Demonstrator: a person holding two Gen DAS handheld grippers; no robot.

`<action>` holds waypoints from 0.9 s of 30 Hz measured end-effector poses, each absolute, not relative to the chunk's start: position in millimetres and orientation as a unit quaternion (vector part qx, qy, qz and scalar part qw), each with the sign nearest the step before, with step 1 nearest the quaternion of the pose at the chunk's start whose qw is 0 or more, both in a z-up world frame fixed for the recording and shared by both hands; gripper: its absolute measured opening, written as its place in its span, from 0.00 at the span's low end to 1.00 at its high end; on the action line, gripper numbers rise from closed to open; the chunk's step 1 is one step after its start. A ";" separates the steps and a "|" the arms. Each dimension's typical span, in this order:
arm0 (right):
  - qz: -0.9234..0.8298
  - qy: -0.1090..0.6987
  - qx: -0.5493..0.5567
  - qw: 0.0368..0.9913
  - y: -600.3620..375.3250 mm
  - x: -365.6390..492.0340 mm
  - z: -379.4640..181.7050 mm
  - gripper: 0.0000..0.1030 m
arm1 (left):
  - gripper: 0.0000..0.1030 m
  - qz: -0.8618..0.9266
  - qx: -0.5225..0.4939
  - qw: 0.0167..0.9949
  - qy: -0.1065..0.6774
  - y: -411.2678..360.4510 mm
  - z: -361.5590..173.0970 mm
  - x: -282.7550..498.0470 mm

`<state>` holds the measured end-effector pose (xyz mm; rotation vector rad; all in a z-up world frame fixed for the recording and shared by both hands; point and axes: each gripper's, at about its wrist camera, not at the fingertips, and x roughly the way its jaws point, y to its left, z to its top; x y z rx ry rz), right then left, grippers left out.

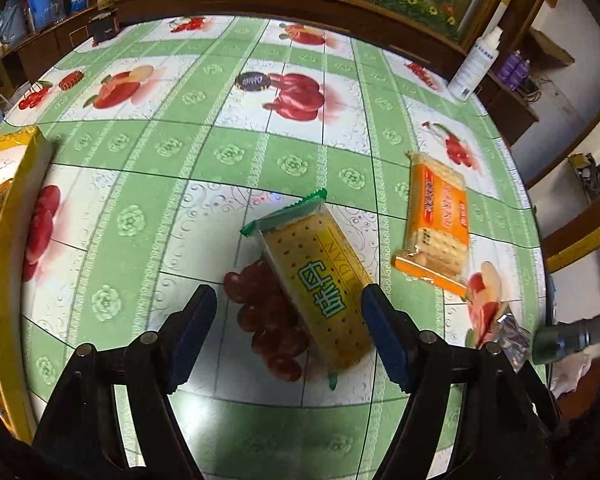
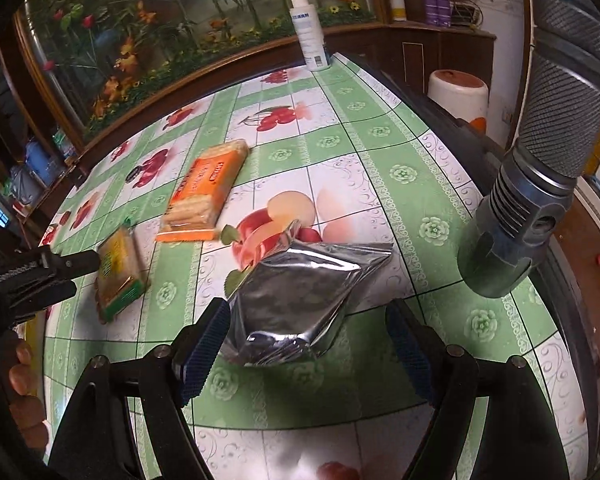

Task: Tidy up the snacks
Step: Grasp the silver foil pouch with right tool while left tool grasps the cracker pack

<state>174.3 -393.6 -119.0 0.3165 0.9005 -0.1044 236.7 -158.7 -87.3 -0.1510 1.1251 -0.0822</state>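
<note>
A green-wrapped cracker pack (image 1: 320, 280) lies on the fruit-print tablecloth between the fingers of my open left gripper (image 1: 288, 316). It also shows in the right wrist view (image 2: 118, 276), with the left gripper's fingers (image 2: 60, 268) beside it. An orange cracker pack (image 1: 436, 224) lies to the right, seen too in the right wrist view (image 2: 208, 188). A silver foil pouch (image 2: 304, 296) lies between the fingers of my open right gripper (image 2: 308, 332), and shows at the edge of the left wrist view (image 1: 512, 336).
A yellow-rimmed tray or box (image 1: 16, 216) with yellow snack bags stands at the table's left. A white spray bottle (image 2: 308, 32) stands at the far table edge. A large grey flashlight (image 2: 540, 152) hangs at the right. A dark round candy (image 1: 253, 81) lies far back.
</note>
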 end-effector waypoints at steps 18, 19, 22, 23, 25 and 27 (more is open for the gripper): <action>-0.069 0.448 0.051 0.890 -367.4 199.0 -126.8 0.73 | 0.69 -0.082 -0.097 0.852 0.508 -154.7 -92.8 246.8; -0.068 0.447 0.053 0.890 -367.6 198.5 -126.9 0.73 | 0.75 -0.077 -0.108 0.847 0.515 -152.5 -92.5 247.9; -0.065 0.450 0.049 0.890 -366.5 199.4 -127.4 0.78 | 0.77 -0.068 -0.130 0.840 0.522 -151.2 -91.7 249.7; -0.064 0.452 0.047 0.889 -365.4 200.3 -127.4 0.79 | 0.77 -0.064 -0.127 0.840 0.523 -153.5 -92.1 249.6; -0.062 0.454 0.041 0.888 -362.8 201.6 -128.6 0.82 | 0.79 -0.052 -0.111 0.843 0.524 -160.5 -92.4 249.8; -0.063 0.455 0.036 0.887 -360.6 202.7 -128.8 0.83 | 0.82 -0.037 -0.093 0.845 0.525 -168.4 -93.3 250.4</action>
